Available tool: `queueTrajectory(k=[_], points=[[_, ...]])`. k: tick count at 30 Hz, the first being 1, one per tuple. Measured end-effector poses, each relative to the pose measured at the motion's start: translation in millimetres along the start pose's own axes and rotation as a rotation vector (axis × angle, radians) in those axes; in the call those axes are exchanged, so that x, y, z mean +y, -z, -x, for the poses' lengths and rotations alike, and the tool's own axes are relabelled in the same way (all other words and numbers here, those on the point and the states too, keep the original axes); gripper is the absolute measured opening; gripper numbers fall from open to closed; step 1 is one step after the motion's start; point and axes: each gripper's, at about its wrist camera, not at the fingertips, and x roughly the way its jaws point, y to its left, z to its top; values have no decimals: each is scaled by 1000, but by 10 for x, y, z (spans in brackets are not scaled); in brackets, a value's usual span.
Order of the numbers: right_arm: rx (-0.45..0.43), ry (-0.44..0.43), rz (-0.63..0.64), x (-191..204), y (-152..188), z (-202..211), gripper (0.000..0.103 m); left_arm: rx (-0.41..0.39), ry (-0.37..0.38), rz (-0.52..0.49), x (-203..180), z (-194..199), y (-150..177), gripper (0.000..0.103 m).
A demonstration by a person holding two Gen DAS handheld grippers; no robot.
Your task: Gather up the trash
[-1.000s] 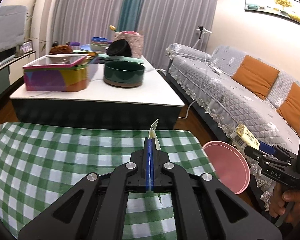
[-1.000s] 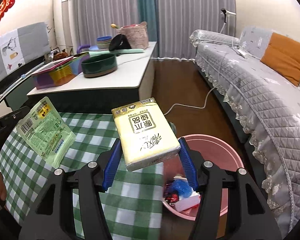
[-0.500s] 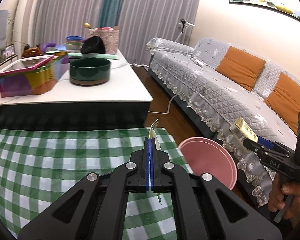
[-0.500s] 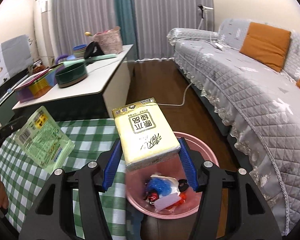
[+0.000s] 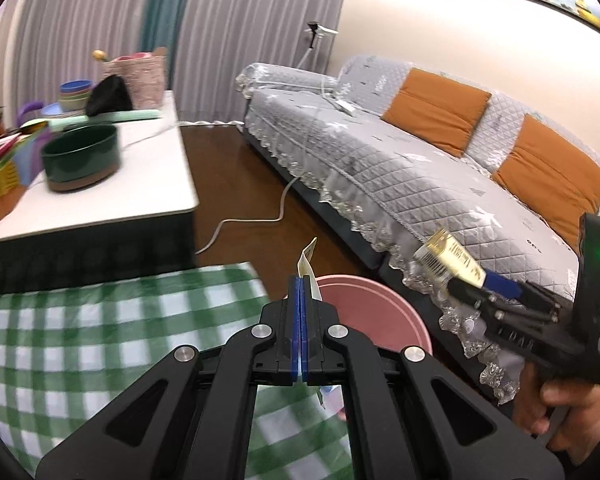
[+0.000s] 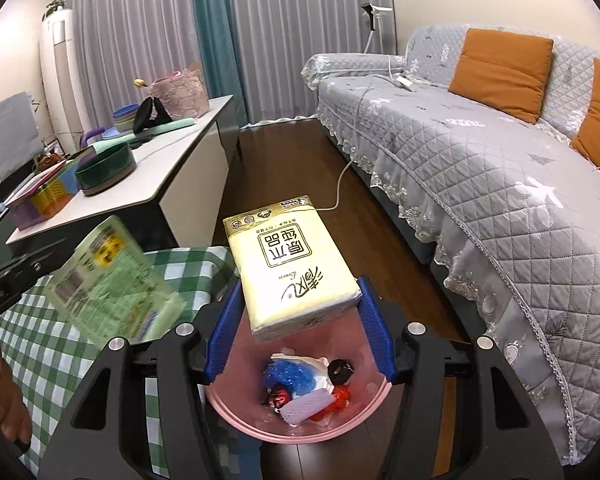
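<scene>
My right gripper (image 6: 298, 300) is shut on a yellow tissue pack (image 6: 290, 264), held over the pink trash bin (image 6: 300, 428), which holds several wrappers. My left gripper (image 5: 301, 286) is shut on a thin green plastic wrapper (image 5: 309, 268), seen edge-on just in front of the bin's (image 5: 380, 312) near rim. In the right wrist view the same green wrapper (image 6: 116, 280) hangs from the left gripper (image 6: 40, 276) over the table's right corner, left of the bin. The right gripper (image 5: 464, 280) with the tissue pack (image 5: 448, 262) appears at the right of the left wrist view.
A green checked tablecloth (image 5: 80, 344) covers the near table. Beyond it a white coffee table (image 6: 148, 184) carries a dark green bowl (image 6: 106, 168), a colourful tin and bowls. A grey sofa (image 6: 480, 152) with orange cushions runs along the right; a white cable (image 6: 340, 184) lies on the wood floor.
Both grippers have swung to the right, off the checked table toward the pink bin. The tissue pack now hangs over the bin's opening and the green wrapper has come close to its rim.
</scene>
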Motion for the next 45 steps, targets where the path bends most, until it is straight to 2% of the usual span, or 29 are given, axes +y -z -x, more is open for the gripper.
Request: queueTrajectory(k=[8, 9, 10, 11, 12, 16, 18, 20, 22, 24, 27, 29, 32, 36, 39, 45], points=[[40, -13, -26, -124, 4, -201, 58, 55, 13, -10, -252, -508, -82, 0], [41, -5, -25, -129, 0, -219, 62, 68, 11, -6, -248, -563, -79, 4], [43, 3, -26, -135, -3, -239, 67, 90, 18, 1, -245, -638, -69, 21], [42, 11, -33, -153, -7, -255, 79, 107, 17, 5, -244, -697, -58, 34], [41, 16, -36, -159, -9, -255, 85, 110, 6, 4, -244, -728, -47, 49], [37, 29, -55, -205, -28, -248, 87, 107, -2, 10, -179, -656, 18, 51], [29, 29, -60, -202, -36, -224, 92, 108, -12, 6, -154, -595, 55, 53], [23, 29, -57, -186, -47, -192, 95, 108, -18, 6, -118, -486, 91, 58], [14, 24, -54, -162, -57, -139, 98, 94, -31, 2, -94, -324, 135, 70], [8, 19, -50, -130, -61, -75, 98, 64, -44, -14, -85, -109, 188, 72], [2, 20, -51, -89, -47, 68, 98, 18, -96, -32, -65, 222, 269, 83], [2, 29, -36, -23, -44, 183, 98, 9, -91, -24, -17, 407, 313, 83], [-8, 21, -22, 101, -34, 400, 98, -8, -145, -5, 71, 746, 430, 83], [-22, 2, -9, 334, 78, 735, 98, -6, -177, 58, 222, 1135, 614, 83], [-26, -28, 19, 598, 293, 1004, 98, 1, -251, 112, 369, 1437, 848, 84], [-14, -56, 27, 997, 744, 1364, 98, -19, -344, 149, 510, 1864, 1199, 90]])
